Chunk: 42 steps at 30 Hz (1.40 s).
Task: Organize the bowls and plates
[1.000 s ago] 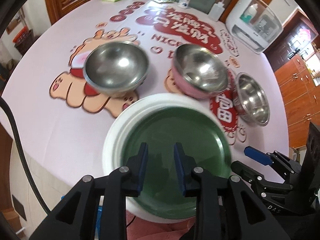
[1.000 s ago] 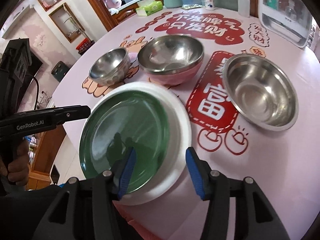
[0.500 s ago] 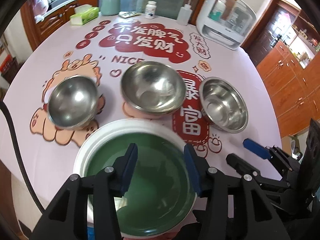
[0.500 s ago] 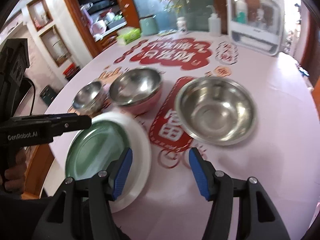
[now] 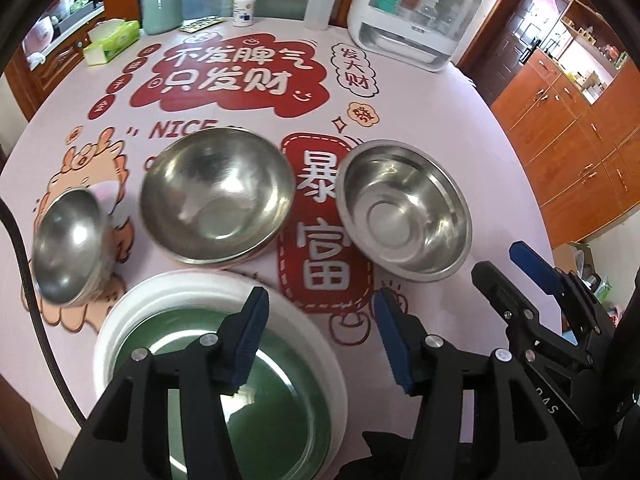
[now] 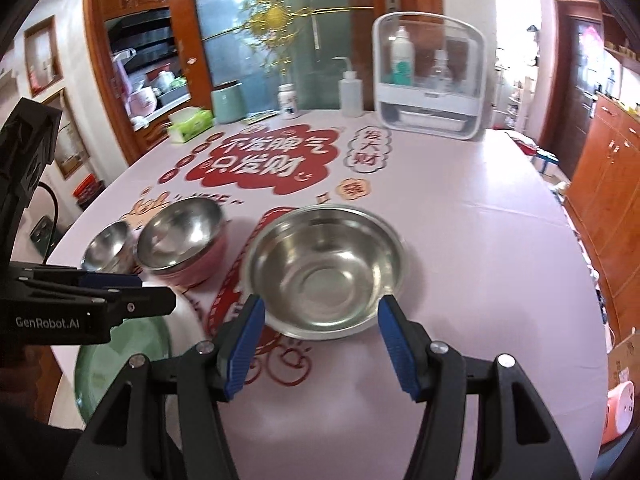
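Note:
A green plate [image 5: 276, 404] lies on a white plate [image 5: 132, 308] at the table's near edge. Behind them stand a small steel bowl [image 5: 66, 248], a steel bowl with a pink outside [image 5: 216, 196] and a wide steel bowl [image 5: 404, 210]. My left gripper [image 5: 320, 332] hovers over the white plate's right rim, its jaws opening with nothing between them. My right gripper [image 6: 320, 320] is open just in front of the wide steel bowl [image 6: 324, 268], whose near rim shows between the fingertips without touching them. The right gripper [image 5: 532, 264] also shows in the left wrist view.
Along the far edge of the pink printed tablecloth [image 6: 460, 220] stand a tissue box [image 5: 112, 40], a green canister [image 5: 162, 10], a pill bottle [image 5: 244, 8], a squeeze bottle [image 5: 320, 4] and a white storage box [image 5: 416, 12]. Wooden cabinets [image 5: 568, 128] line the right side.
Both views swung from the stacked plates toward the bowls on the right. The left jaws widened. The right gripper tilted up, and the wide bowl now sits centred before it.

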Motion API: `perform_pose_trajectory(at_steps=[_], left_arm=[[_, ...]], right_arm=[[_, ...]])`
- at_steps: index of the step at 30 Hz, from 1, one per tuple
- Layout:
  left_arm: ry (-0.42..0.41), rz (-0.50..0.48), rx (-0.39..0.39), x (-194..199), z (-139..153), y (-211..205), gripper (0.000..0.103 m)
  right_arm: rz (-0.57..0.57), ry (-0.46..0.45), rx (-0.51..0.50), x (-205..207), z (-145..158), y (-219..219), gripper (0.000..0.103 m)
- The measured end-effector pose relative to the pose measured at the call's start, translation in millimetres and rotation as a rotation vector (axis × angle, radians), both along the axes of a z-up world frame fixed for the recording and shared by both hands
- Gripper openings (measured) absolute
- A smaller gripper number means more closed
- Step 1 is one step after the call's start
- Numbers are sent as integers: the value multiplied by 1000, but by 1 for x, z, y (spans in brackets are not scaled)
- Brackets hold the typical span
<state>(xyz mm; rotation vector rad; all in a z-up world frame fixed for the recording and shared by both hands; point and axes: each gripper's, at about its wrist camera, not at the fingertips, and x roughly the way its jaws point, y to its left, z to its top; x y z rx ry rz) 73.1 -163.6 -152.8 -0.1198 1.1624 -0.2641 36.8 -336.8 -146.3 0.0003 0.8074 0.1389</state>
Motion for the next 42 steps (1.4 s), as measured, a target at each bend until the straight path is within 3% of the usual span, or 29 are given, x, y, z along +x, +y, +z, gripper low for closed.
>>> perform_pose_trajectory(at_steps=[7, 25, 29, 36, 38, 42], left_arm=[[58, 22, -60, 27, -15, -12, 57], [143, 67, -56, 70, -47, -36, 57], [151, 60, -46, 75, -51, -39, 57], [182, 35, -37, 82, -60, -46, 42], [189, 29, -38, 84, -62, -49, 39], [196, 3, -38, 84, -64, -53, 24]], right_arm=[[-69, 15, 0, 16, -11, -22, 59], [-85, 137, 64, 49, -49, -45, 59], [-79, 160, 68, 54, -55, -45, 49], [-40, 165, 82, 57, -58, -40, 32], [-33, 164, 81, 56, -58, -38, 30], [-30, 165, 77, 57, -58, -38, 29]])
